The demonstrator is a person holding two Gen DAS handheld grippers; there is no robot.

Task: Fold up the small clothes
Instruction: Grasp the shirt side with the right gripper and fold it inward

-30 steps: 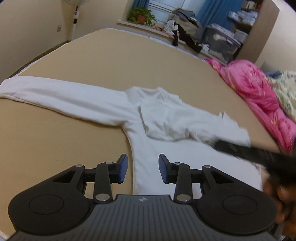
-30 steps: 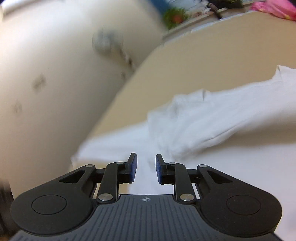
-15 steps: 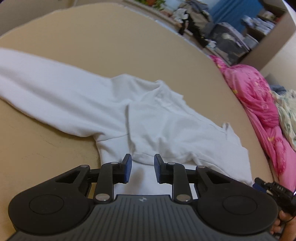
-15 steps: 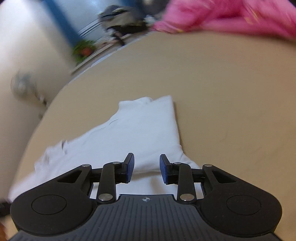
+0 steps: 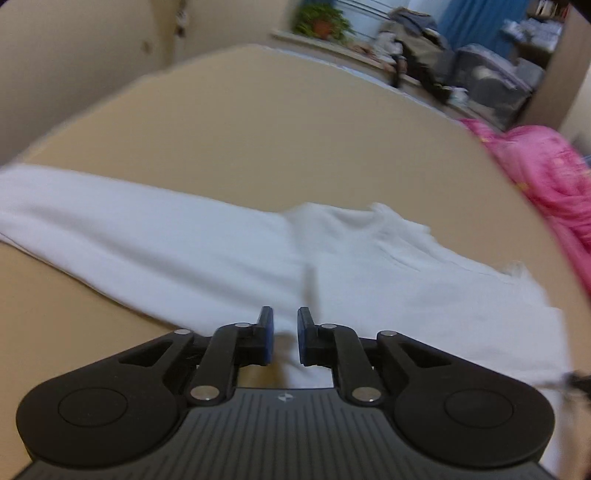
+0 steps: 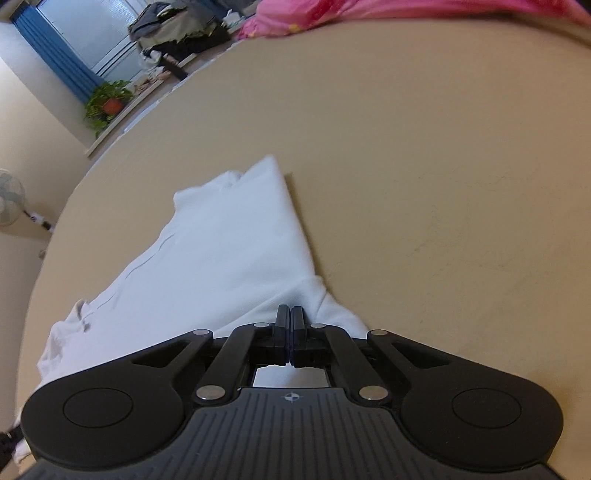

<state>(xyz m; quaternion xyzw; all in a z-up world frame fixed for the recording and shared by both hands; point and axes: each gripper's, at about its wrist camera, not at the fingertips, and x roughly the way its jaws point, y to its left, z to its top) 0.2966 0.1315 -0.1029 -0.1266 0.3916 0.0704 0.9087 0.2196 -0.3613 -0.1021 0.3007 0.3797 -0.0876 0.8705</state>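
A white long-sleeved top (image 5: 369, 266) lies spread on the tan bed surface (image 5: 295, 129). One sleeve (image 5: 110, 229) stretches far left; the other sleeve lies folded across the body. My left gripper (image 5: 285, 325) is open, low over the armpit area by the left sleeve, holding nothing. In the right wrist view the same top (image 6: 221, 251) runs away to the left. My right gripper (image 6: 291, 317) is shut at the top's near right edge; whether cloth is pinched between the pads is hidden.
A pink quilt (image 5: 546, 177) is heaped at the bed's right side and shows in the right wrist view (image 6: 369, 14). A potted plant (image 5: 321, 22) and piled clothes (image 5: 417, 29) sit beyond the far edge. A fan (image 6: 9, 195) stands by the wall.
My right gripper has closed at the top's right edge. My left gripper has swung left toward the outstretched sleeve and narrowed slightly.
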